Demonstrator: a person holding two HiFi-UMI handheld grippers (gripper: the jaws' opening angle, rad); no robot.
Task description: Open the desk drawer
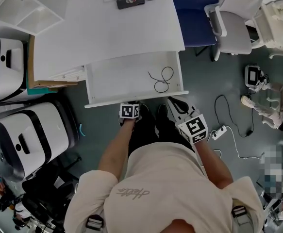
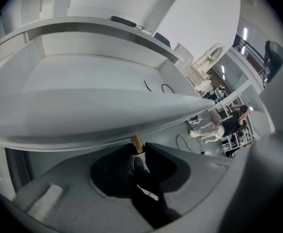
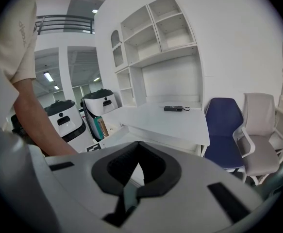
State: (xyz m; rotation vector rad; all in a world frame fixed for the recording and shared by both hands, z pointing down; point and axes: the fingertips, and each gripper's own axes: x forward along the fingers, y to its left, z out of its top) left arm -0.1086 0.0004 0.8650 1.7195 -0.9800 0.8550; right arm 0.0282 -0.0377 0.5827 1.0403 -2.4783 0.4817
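The left gripper (image 2: 139, 152) has its jaws closed on a small brass-coloured knob (image 2: 136, 141) just under the drawer's front edge; only a sliver of the knob shows between the dark pads, so the grip looks firm but may be partial. In the head view this gripper (image 1: 130, 107) sits against the middle of the front panel of the drawer (image 1: 117, 79), which stands pulled well out from under the white desk (image 1: 107, 33). A thin black cable (image 1: 161, 79) lies looped at the right side of the drawer's white floor.

The right gripper (image 3: 137, 188) has its jaws together with nothing between them. It hangs apart from the drawer, near the front right corner (image 1: 174, 103).

On the desktop, far from the drawer, lies a flat black device (image 1: 130, 2). A blue chair (image 1: 194, 13) stands beside the desk's right end, with a grey chair (image 1: 233, 23) next to it.
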